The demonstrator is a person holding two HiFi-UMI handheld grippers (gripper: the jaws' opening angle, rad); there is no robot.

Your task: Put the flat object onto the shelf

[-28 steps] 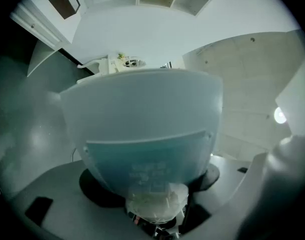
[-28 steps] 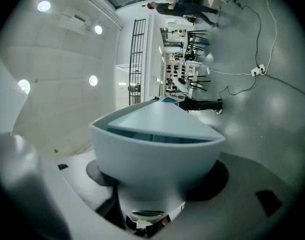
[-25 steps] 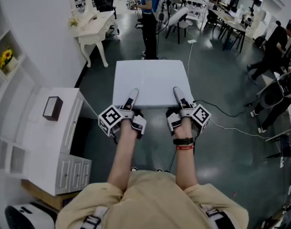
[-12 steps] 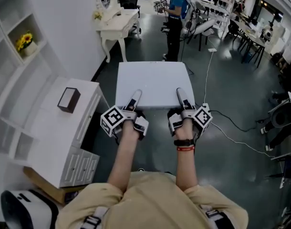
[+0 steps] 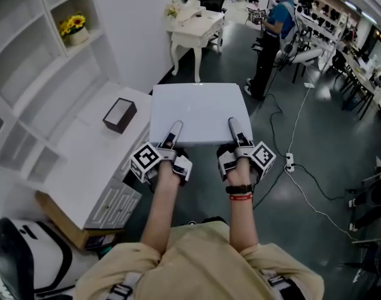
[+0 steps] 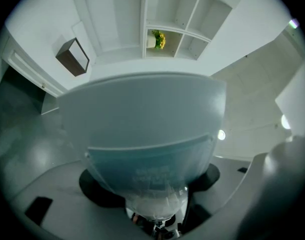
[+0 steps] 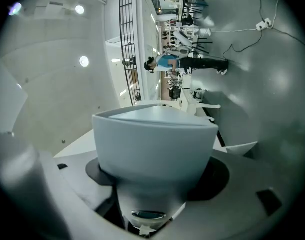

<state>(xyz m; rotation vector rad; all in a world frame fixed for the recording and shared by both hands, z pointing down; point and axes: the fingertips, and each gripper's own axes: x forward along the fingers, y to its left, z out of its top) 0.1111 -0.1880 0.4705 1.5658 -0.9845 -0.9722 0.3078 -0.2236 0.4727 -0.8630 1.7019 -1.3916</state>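
A flat white panel [image 5: 200,112] is held level in front of me by its near edge. My left gripper [image 5: 172,134] is shut on its near left part and my right gripper [image 5: 235,131] is shut on its near right part. The panel's left corner hangs over the white cabinet [image 5: 84,167]. Beyond the cabinet, at the left, the white shelf unit [image 5: 34,80] has open compartments. In the left gripper view the panel [image 6: 142,114] fills the middle, with the shelf unit [image 6: 142,14] behind it. The right gripper view shows the panel [image 7: 155,139] clamped between the jaws.
A dark box [image 5: 119,115] lies on the cabinet top. Yellow flowers in a pot [image 5: 75,27] stand in an upper shelf compartment. A white dressing table [image 5: 193,30] stands ahead, a person in blue [image 5: 275,39] beyond it. Cables [image 5: 296,161] trail over the floor at the right.
Both grippers and the panel have swung left: the shelf unit and cabinet now sit closer and fill more of the left side. The grip on the panel is unchanged.
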